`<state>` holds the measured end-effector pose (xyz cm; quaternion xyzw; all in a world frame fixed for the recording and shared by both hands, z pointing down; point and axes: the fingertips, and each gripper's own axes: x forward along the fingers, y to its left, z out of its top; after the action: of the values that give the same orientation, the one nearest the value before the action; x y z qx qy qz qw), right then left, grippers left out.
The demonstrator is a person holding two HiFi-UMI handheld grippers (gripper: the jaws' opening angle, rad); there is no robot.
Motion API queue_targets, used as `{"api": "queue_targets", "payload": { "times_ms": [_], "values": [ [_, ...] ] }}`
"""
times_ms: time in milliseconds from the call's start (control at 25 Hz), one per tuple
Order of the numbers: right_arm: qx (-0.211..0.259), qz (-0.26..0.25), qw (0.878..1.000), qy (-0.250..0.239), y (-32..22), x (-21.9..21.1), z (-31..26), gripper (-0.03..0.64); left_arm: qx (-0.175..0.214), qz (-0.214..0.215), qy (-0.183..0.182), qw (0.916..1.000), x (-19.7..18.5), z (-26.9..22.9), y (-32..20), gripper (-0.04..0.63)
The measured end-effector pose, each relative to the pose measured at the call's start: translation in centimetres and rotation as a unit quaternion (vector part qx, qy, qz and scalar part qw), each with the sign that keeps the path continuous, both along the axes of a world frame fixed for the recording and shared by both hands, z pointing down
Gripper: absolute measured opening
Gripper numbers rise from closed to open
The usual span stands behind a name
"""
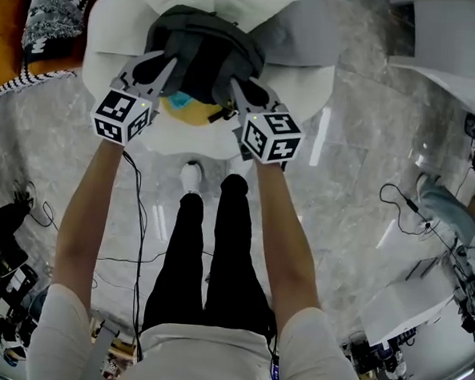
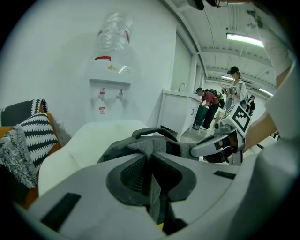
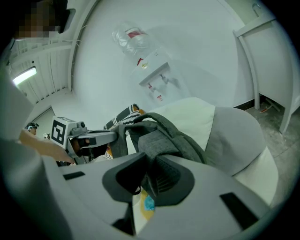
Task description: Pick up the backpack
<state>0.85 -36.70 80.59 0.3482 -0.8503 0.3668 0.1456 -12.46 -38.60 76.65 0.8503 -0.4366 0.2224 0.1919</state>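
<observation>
Nearest, the person's white shoe (image 1: 192, 175) stands on the grey marbled floor (image 1: 359, 176), with a black cable (image 1: 143, 220) trailing beside the legs. Just beyond, both arms reach out to the grey backpack (image 1: 202, 50), one on each side of it. The left gripper (image 1: 158, 66) has its pads pinched on a fold of the pack's grey fabric, and the right gripper (image 1: 245, 93) is likewise pressed together on a fold at the pack's right side. The pack hangs between them over a white seat (image 1: 120, 17); whether its bottom touches the cushion I cannot tell. Its middle shows dark from above, and nothing inside can be made out. A yellow and blue patch (image 1: 186, 108) shows at its near lower edge. A grey cushion (image 1: 303, 29) lies to the right on the seat, and a black-and-white knitted throw (image 1: 60, 6) lies to the left. Farthest, against the white wall, stands a water dispenser (image 2: 110, 89) with a clear bottle (image 2: 112, 33) upended on top.
</observation>
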Motion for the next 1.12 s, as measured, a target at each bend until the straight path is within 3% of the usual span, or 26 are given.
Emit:
{"api": "queue_targets", "payload": {
  "times_ms": [720,1120],
  "values": [
    [0.018,-0.027,0.999,-0.01,3.2,-4.2,-5.8,0.049,0.004,-0.033,0.002,0.9994,-5.5,-4.9,4.3,0.034],
    [0.03,-0.035,0.999,-0.012,5.0,-5.0,-9.6,0.049,0.015,-0.047,0.012,0.9987,-6.7,-8.4,6.7,0.034]
  ]
}}
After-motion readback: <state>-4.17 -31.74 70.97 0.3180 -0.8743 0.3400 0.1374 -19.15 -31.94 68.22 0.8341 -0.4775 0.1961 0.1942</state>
